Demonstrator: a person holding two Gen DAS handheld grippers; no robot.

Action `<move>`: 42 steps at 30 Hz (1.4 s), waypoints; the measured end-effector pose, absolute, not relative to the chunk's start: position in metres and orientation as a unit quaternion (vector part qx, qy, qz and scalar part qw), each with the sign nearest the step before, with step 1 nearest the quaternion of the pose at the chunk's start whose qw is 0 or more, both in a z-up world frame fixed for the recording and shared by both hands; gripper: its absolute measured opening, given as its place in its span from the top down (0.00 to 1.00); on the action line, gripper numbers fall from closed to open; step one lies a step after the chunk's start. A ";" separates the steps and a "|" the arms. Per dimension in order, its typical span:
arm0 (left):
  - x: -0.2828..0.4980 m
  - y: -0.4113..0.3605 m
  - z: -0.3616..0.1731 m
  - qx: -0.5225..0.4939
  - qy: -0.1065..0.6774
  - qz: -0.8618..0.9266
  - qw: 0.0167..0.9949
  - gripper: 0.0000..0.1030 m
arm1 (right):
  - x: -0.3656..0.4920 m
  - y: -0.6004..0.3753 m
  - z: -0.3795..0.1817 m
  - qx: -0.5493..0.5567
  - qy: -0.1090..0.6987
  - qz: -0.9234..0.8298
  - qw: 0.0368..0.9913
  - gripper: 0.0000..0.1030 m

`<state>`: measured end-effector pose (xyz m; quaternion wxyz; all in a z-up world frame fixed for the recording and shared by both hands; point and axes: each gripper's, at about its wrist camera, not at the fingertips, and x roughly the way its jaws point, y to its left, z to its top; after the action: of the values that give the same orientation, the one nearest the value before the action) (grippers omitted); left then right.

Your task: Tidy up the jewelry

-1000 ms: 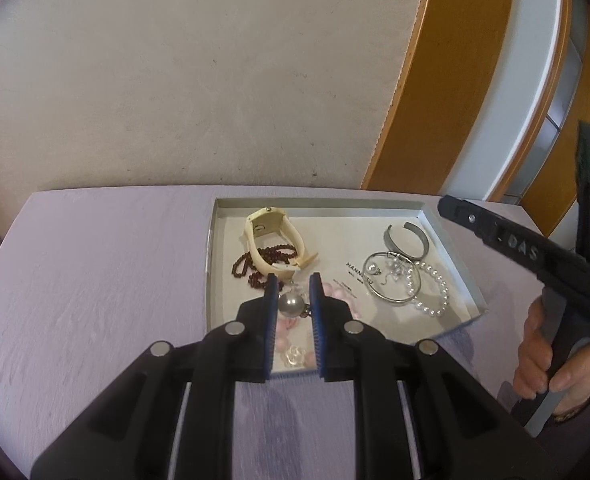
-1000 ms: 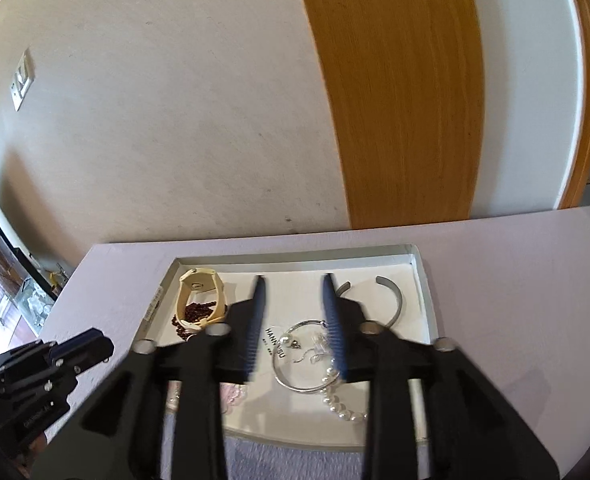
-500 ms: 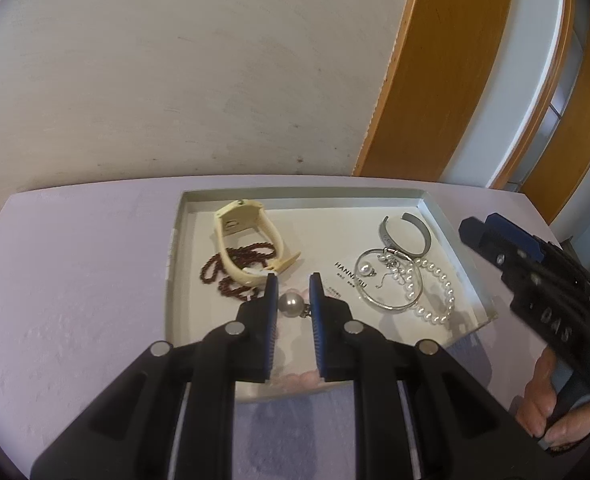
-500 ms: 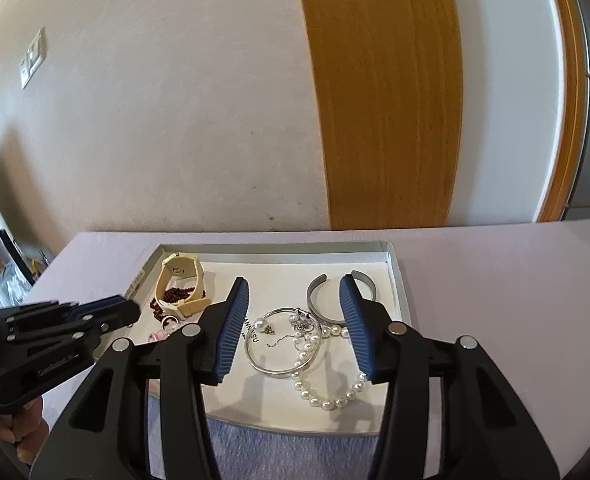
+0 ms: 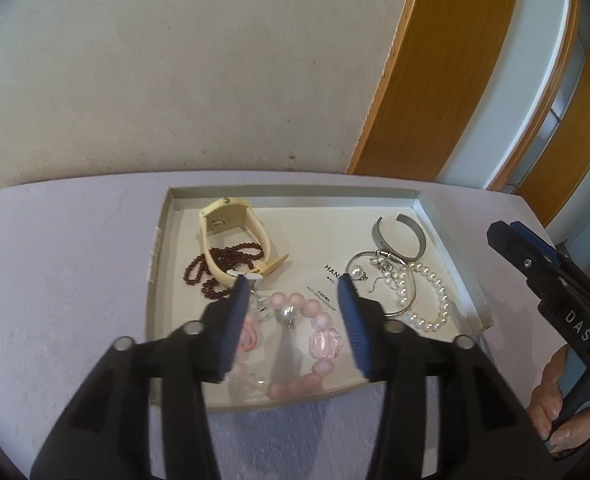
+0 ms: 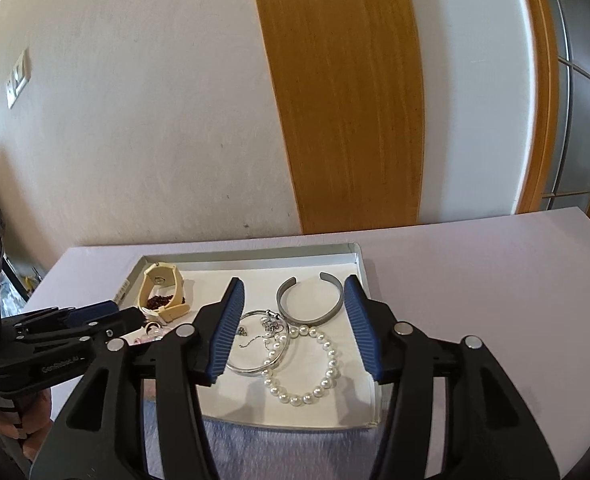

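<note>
pink bead bracelet [image 5: 295, 340] is laid at 6 o'clock in tray [image 5: 163, 240] on tabletop [image 5: 63, 264] | left gripper [image 5: 293, 292] is opening, nothing clamped | right gripper [image 6: 293, 300] is opening above pearl bracelet [image 6: 311, 364], empty | bracelet judged light, floppy, beads slippery, to be pinched across one strand

Glossy pearl bracelet [image 6: 309, 364], brushed metal cuff [image 6: 310, 300], matt cardboard tray [image 6: 365, 276].

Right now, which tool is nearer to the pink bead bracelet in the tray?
Left. The left tool hangs right over the pink bead bracelet, jaws opening, nothing gripped. The right tool is over the pearl bracelet, at the tray's other end.
</note>
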<state>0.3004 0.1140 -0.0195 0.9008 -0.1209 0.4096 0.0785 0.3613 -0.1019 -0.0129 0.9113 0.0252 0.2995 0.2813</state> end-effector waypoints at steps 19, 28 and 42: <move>0.210 0.118 -0.022 -0.153 0.410 0.106 0.893 0.02 | 0.304 -0.113 -0.023 0.011 0.371 0.291 0.882 0.01; 0.204 0.133 -0.028 -0.174 0.419 0.104 0.885 0.02 | 0.302 -0.107 -0.042 0.001 0.380 0.298 0.876 0.01; 0.209 0.127 -0.037 -0.146 0.437 0.122 0.879 0.02 | 0.300 -0.099 -0.050 -0.025 0.398 0.292 0.869 0.01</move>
<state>0.2093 0.1268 -0.0369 0.8793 -0.1460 0.4367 0.1221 0.2999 -0.0993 -0.0500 0.8690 -0.0254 0.3984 0.2923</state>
